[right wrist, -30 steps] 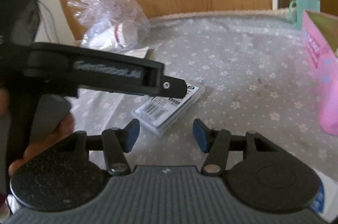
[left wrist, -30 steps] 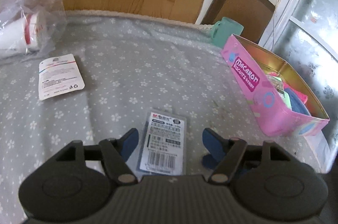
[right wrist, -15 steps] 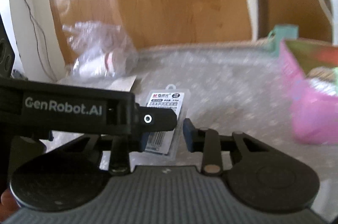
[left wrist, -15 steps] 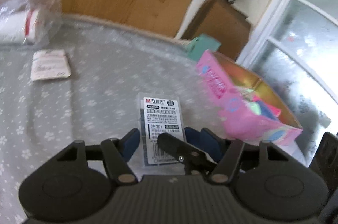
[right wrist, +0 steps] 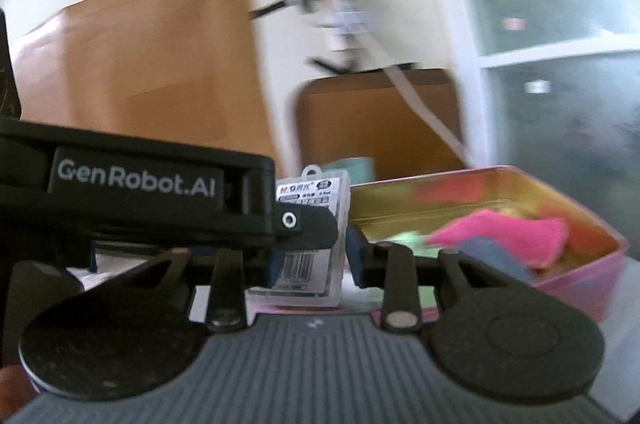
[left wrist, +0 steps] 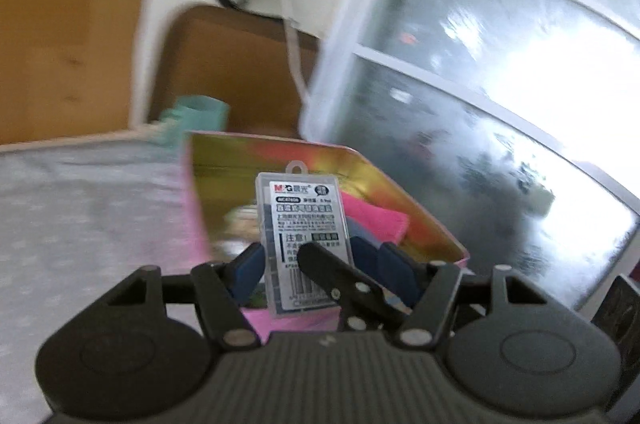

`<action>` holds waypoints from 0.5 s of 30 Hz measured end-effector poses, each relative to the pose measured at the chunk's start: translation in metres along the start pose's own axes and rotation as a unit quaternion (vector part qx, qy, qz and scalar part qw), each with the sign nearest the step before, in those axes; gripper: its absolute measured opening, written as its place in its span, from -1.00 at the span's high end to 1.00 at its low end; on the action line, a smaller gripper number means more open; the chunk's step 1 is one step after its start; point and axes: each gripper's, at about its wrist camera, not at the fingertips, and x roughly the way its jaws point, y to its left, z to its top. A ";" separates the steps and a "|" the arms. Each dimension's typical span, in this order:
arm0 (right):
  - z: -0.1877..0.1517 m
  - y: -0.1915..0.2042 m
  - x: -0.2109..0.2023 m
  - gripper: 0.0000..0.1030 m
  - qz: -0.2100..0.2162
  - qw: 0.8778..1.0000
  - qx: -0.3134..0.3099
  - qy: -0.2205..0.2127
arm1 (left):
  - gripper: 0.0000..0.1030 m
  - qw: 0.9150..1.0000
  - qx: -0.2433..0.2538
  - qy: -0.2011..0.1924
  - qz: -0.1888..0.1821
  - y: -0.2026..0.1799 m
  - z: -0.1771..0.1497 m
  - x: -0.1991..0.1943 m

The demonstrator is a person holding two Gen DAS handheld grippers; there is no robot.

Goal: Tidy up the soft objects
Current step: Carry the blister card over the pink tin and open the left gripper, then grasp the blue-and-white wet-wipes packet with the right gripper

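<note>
A clear plastic case [left wrist: 306, 236] with a white printed label and barcode is held up in the air over the open pink tin [left wrist: 420, 220]. It also shows in the right wrist view [right wrist: 310, 244]. My right gripper [right wrist: 310, 258] is shut on the case. My left gripper [left wrist: 320, 264] has its blue pads on both sides of the case, and the right gripper's black finger [left wrist: 340, 280] crosses in front. The tin [right wrist: 576, 264] holds pink [right wrist: 504, 232], blue and green soft pieces.
A grey flowered tablecloth [left wrist: 80, 216] covers the table. A teal cup [left wrist: 196, 118] stands behind the tin, near a brown chair back [left wrist: 240, 64]. A frosted glass door [left wrist: 500, 104] is to the right. A wooden panel [right wrist: 140, 64] lies behind.
The case has left the tablecloth and now hangs over the pink tin. Both grippers closed in on it and swung right toward the tin.
</note>
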 end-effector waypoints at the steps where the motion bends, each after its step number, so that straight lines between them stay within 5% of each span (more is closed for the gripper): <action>1: 0.000 -0.012 0.006 0.17 -0.013 1.000 0.001 -0.002 | -0.24 1.000 0.003 0.009 -0.011 -0.007 0.004 0.018; 5: -0.009 -0.040 0.028 -0.03 -0.061 0.998 -0.006 0.028 | -0.22 0.999 0.015 0.027 -0.016 -0.023 0.006 0.073; 10: -0.017 -0.065 0.007 0.00 -0.043 0.998 0.047 0.017 | -0.21 0.999 -0.035 0.020 -0.002 -0.004 -0.003 0.065; 15: -0.018 -0.042 -0.026 -0.02 0.094 0.995 0.010 0.012 | -0.21 0.998 -0.043 -0.002 0.034 0.024 -0.013 0.002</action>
